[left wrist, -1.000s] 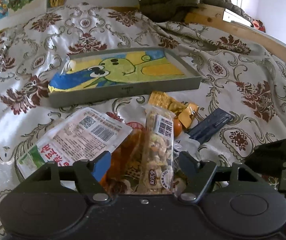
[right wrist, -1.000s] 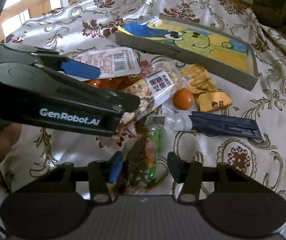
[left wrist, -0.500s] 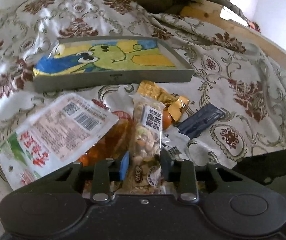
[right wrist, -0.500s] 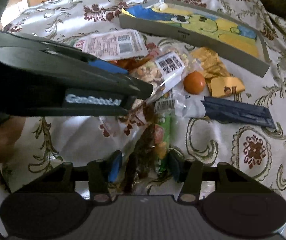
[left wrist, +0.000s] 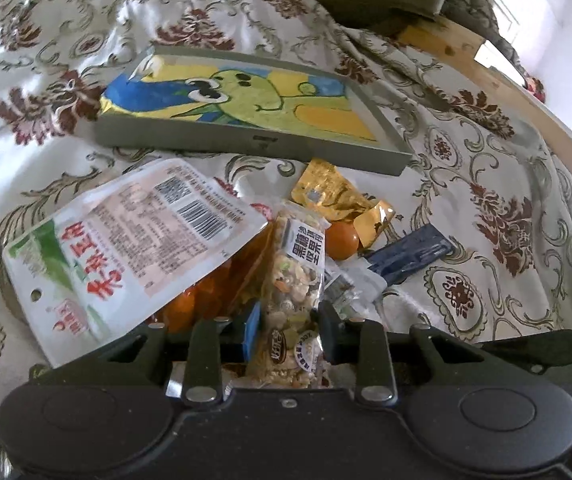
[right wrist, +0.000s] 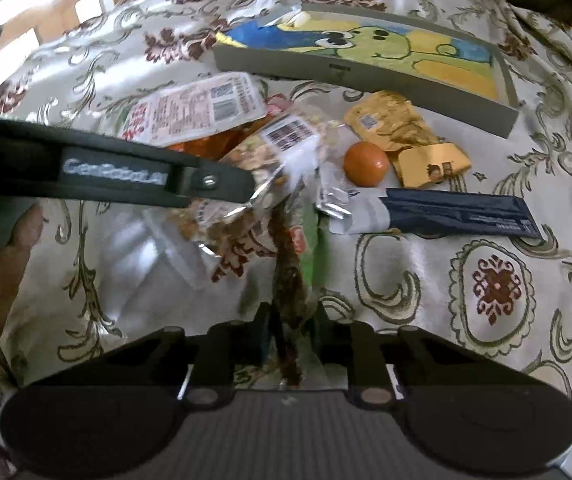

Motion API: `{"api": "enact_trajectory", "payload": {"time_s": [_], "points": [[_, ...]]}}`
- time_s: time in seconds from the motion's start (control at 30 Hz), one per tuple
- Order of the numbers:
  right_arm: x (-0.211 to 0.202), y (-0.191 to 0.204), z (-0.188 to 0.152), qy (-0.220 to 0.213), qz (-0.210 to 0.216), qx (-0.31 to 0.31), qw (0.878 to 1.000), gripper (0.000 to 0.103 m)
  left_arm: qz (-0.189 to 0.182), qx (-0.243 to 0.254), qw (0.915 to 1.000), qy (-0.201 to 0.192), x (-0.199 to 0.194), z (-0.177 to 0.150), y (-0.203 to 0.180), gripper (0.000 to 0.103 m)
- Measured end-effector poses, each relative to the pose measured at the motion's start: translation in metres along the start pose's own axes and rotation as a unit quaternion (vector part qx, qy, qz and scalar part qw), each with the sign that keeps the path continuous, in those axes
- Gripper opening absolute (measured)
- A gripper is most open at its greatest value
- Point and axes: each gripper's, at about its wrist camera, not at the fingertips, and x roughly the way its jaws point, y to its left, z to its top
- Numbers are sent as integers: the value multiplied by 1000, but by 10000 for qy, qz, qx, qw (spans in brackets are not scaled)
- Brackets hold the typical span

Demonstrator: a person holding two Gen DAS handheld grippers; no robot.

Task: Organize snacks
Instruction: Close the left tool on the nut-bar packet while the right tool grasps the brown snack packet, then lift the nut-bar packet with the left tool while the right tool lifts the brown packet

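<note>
Left gripper [left wrist: 288, 330] jaws closing, pinching clear nut-mix packet [left wrist: 296, 280] near its bottom end. Right gripper [right wrist: 290, 330] jaws closing, narrow, on dark snack pouch [right wrist: 288, 276]. Both packets in snack heap on floral cloth [right wrist: 486, 280]; orange ball [right wrist: 366, 163], gold wrappers [right wrist: 402, 136] beside; grey tray [left wrist: 246, 142] just beyond.

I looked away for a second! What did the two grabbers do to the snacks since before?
Both closed in. The left gripper narrowed its jaws, which are still closing, onto the clear nut-mix packet. The right gripper squeezed in, jaws still closing, around the dark snack stick packet. The tray, gold wrappers, orange ball and dark blue sachet stayed put.
</note>
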Motion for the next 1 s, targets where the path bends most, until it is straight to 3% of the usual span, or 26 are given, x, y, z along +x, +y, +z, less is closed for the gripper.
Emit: {"api": "enact_trajectory", "payload": {"time_s": [0.23,0.37,0.67,1.0], "points": [[-5,-11,0,-145,-27,232,9996,21,114,191,9997,105,4,-3,-3,34],[-12,-13,0,-350,-96,273,9990,13,28,161,9997,155,9,-3,0,38],[-18,-18,2,-577,-290,427,9970,13,27,423,9989,198,15,-5,-6,45],[-25,-22,3,-919,-474,455,9936,13,-66,303,9993,203,12,-6,-6,39]]}}
